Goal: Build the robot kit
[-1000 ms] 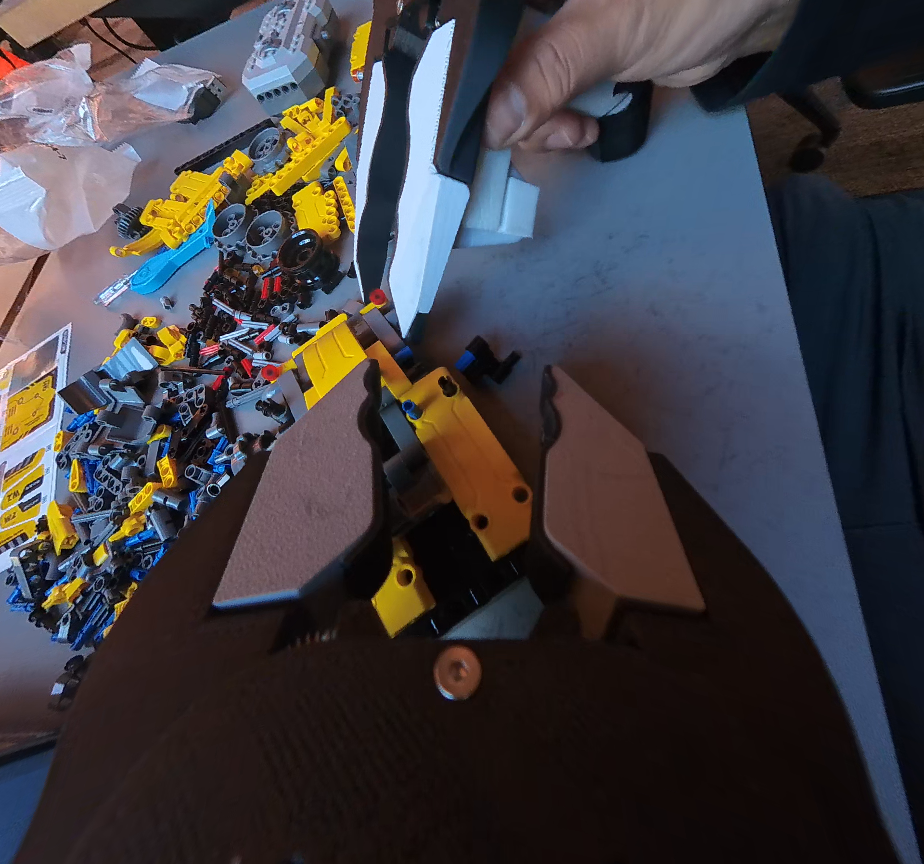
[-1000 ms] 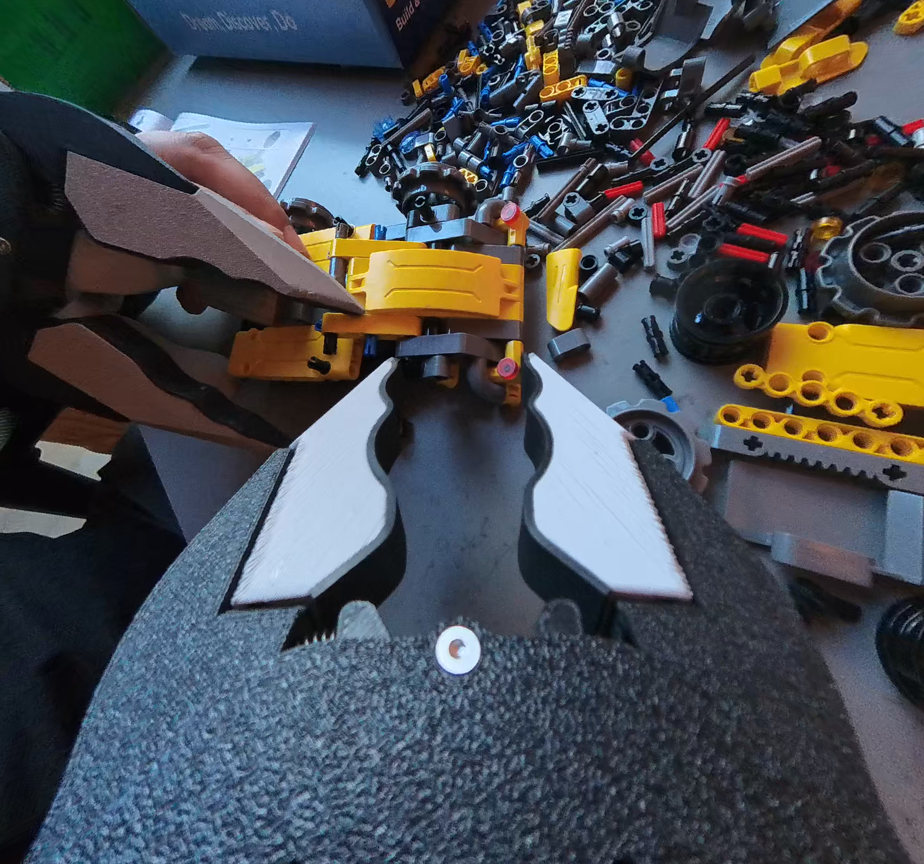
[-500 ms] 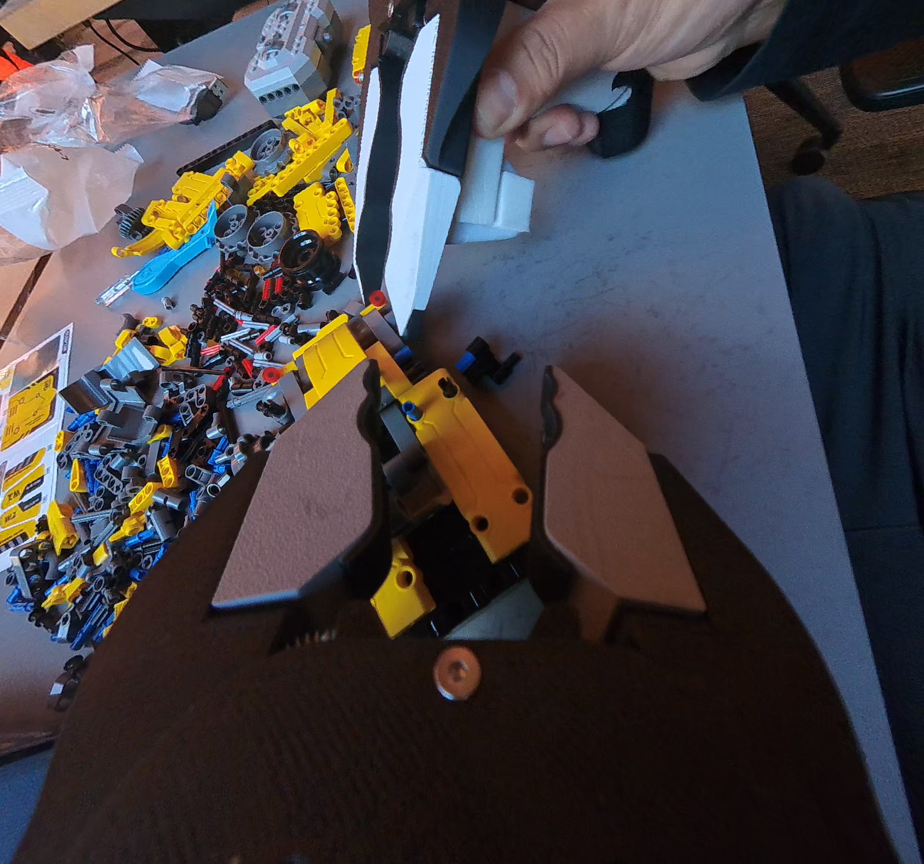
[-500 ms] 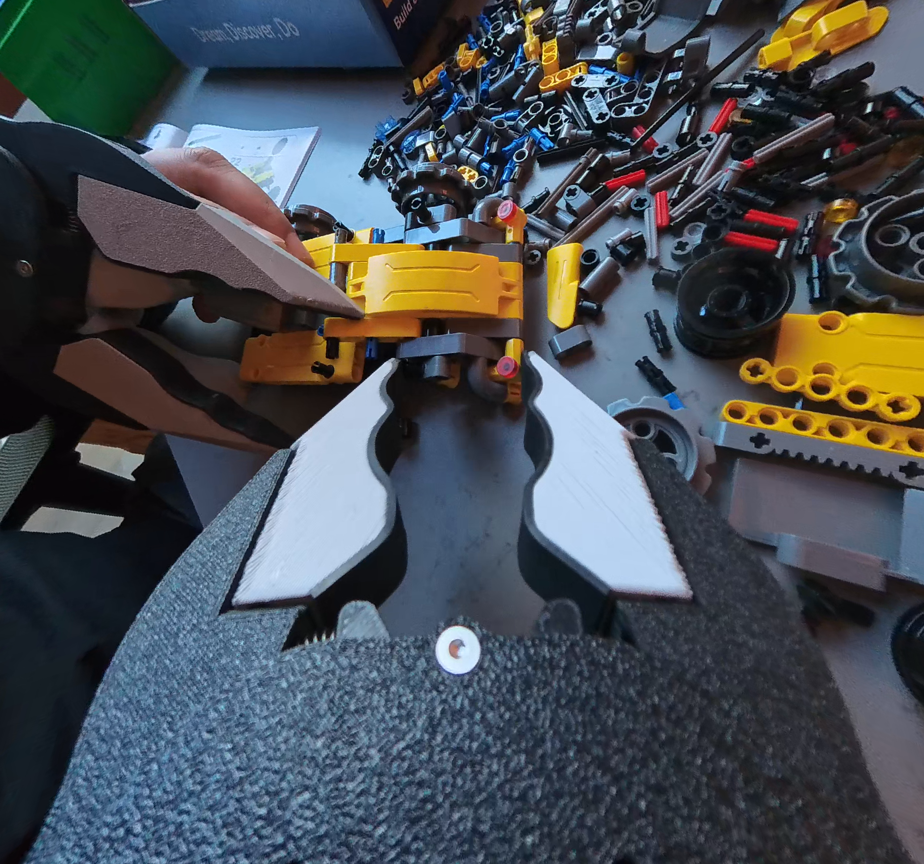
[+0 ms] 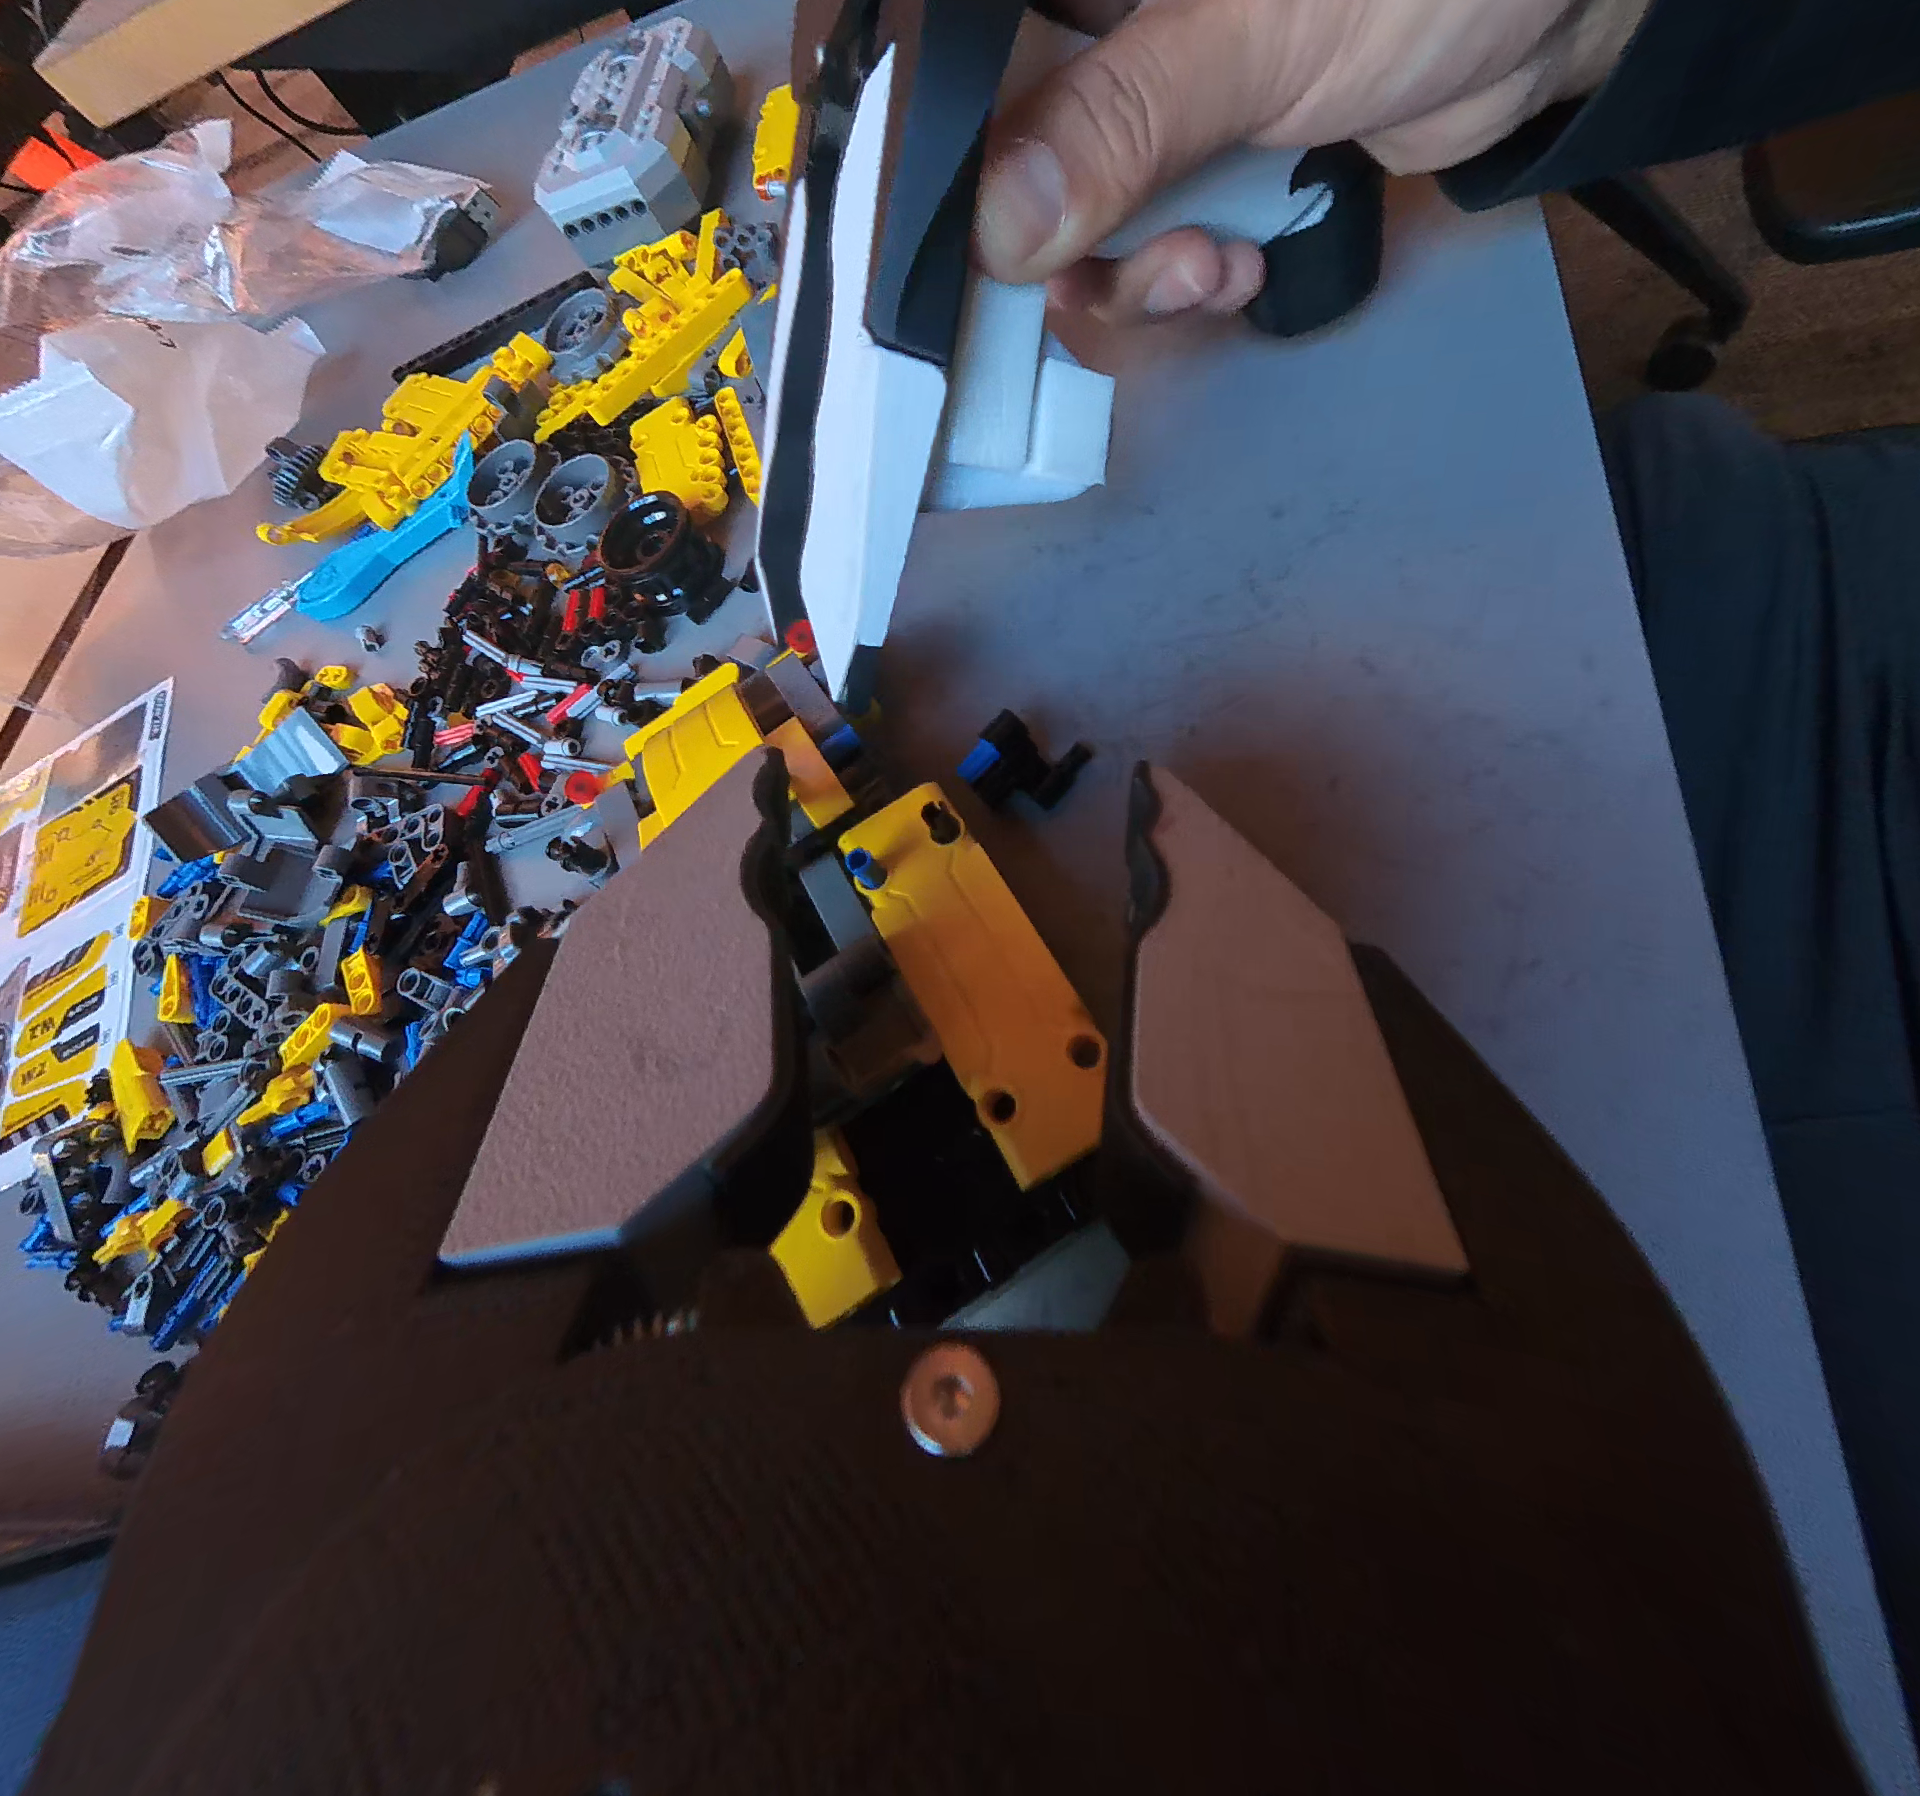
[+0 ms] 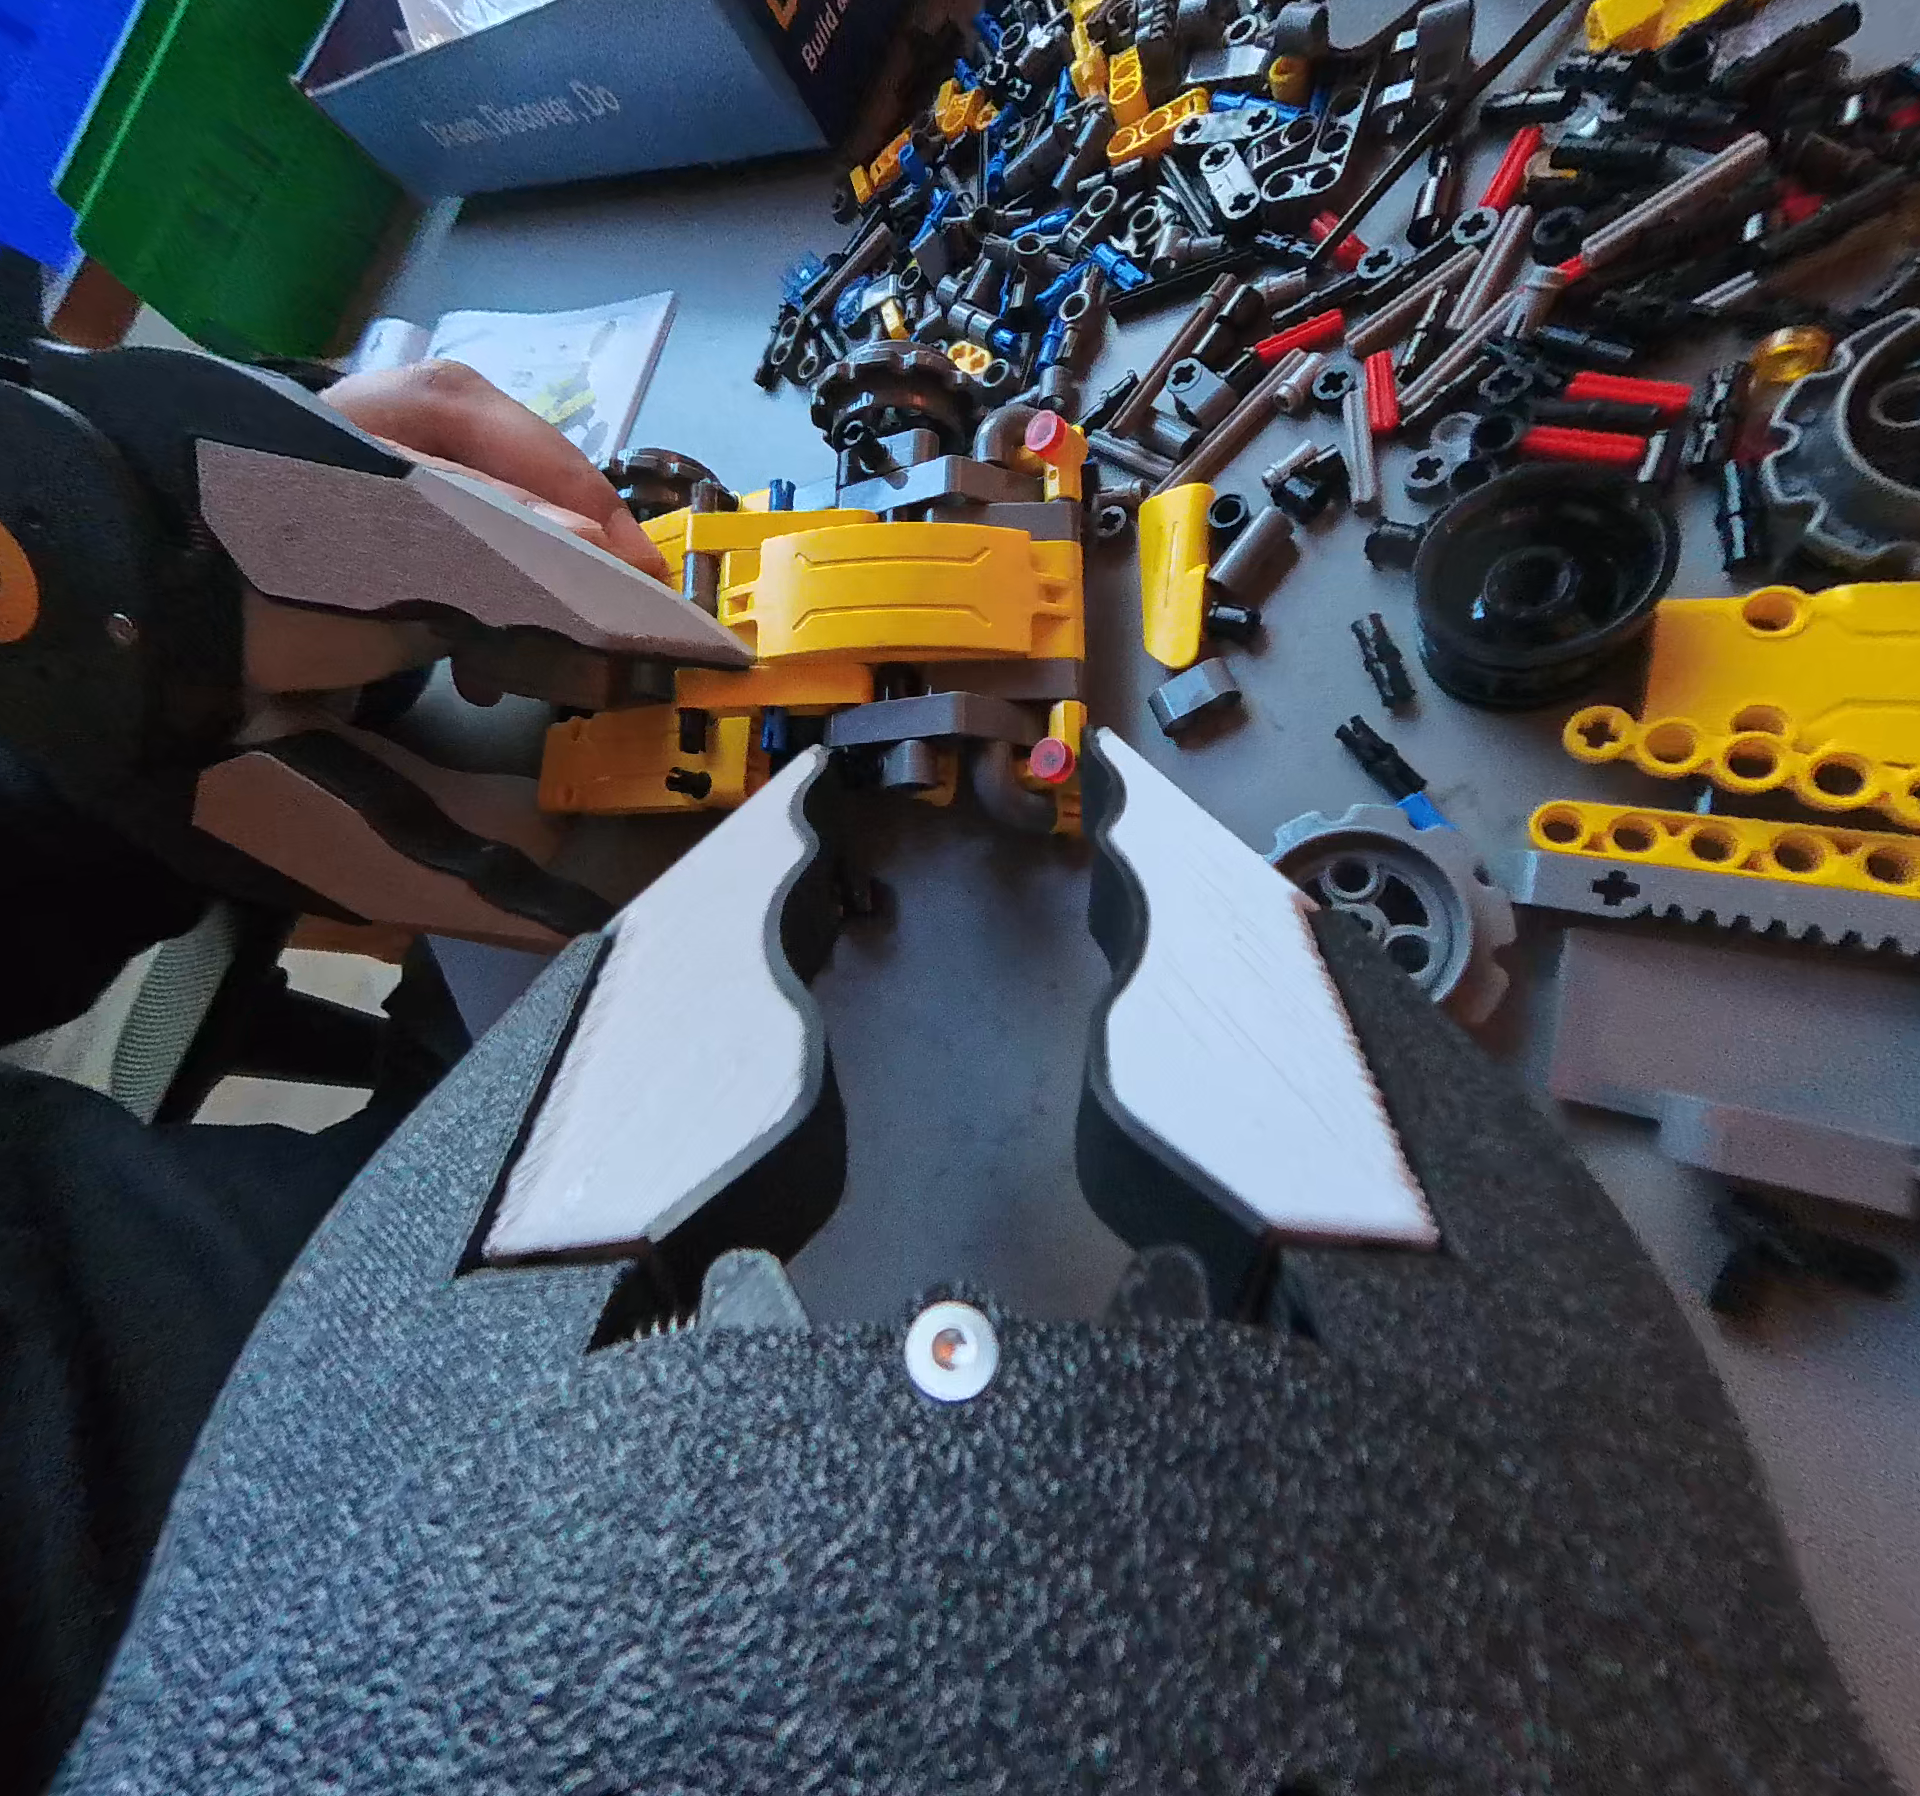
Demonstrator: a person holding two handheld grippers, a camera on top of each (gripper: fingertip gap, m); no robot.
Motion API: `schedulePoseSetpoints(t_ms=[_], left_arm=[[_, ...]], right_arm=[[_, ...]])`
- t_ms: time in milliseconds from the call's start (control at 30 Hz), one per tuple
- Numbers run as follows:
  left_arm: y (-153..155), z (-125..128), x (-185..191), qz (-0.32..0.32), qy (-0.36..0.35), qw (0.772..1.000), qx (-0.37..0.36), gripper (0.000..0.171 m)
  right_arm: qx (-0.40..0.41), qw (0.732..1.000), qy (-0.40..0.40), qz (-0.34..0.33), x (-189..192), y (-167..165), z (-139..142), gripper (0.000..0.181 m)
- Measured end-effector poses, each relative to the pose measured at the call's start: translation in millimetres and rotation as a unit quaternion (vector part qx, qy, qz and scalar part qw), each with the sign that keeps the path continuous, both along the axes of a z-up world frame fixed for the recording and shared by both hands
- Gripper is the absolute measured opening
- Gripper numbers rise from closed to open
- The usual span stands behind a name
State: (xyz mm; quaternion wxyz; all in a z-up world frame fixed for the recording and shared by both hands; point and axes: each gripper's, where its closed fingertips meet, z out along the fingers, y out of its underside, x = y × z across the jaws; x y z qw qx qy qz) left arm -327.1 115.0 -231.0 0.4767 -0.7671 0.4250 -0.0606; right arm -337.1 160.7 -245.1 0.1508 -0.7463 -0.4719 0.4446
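Note:
A partly built yellow and grey brick model (image 5: pixel 977 957) lies on the grey table (image 5: pixel 1351 655). My left gripper (image 5: pixel 956 780), with brown pads, is shut on the model's rear end; the model fills the gap between its fingers. In the right wrist view the model (image 6: pixel 904 583) lies crosswise, with the left gripper's fingers (image 6: pixel 468 551) clamped on its left end. My right gripper (image 6: pixel 956 759), with white pads, is open and empty. Its tips straddle the model's near end by a red pin (image 6: pixel 1049 759). It also shows in the left wrist view (image 5: pixel 842 499), held by a hand (image 5: pixel 1299 32).
A wide heap of loose bricks, pins and axles (image 5: pixel 343 915) covers the table's left side. A black wheel (image 6: pixel 1538 583), a grey toothed wheel (image 6: pixel 1382 894) and yellow beams (image 6: pixel 1745 759) lie right of the model. A box (image 6: pixel 582 84), a booklet (image 6: pixel 561 354) and plastic bags (image 5: pixel 156 292) sit farther off. My right gripper is the nearer one to the grey toothed wheel (image 6: pixel 1382 894): about 5 cm, against 11 cm.
The right gripper has tilted and shifted slightly while its tips stay at the model's end. The left gripper keeps its hold and the model has not visibly moved.

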Motion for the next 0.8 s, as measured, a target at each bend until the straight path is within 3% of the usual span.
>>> schedulePoseSetpoints(t_ms=[133,233,367,500,600,800], left_arm=[[0,2,0,0.002,-0.006,1.0,0.001,0.06],[0,4,-5,0.003,0.013,1.0,0.006,0.06],[1,19,-13,0.011,0.022,0.999,0.028,0.057],[7,31,-36,0.036,0.033,0.998,0.04,0.053],[16,31,-58,0.051,0.073,0.995,0.036,0.054],[15,23,-55,-0.05,0.246,0.968,0.022,0.044]], right_arm=[[-0.028,0.999,0.017,-0.016,0,3,7,0.045],[-0.023,0.998,0.046,-0.022,3,5,14,0.053],[0.047,0.998,0.05,-0.01,13,0,12,0.054],[0.169,0.985,0.01,-0.004,23,7,2,0.054],[0.213,0.977,-0.011,0.021,23,6,-2,0.054],[0.247,0.966,-0.035,0.069,19,6,-12,0.046]])
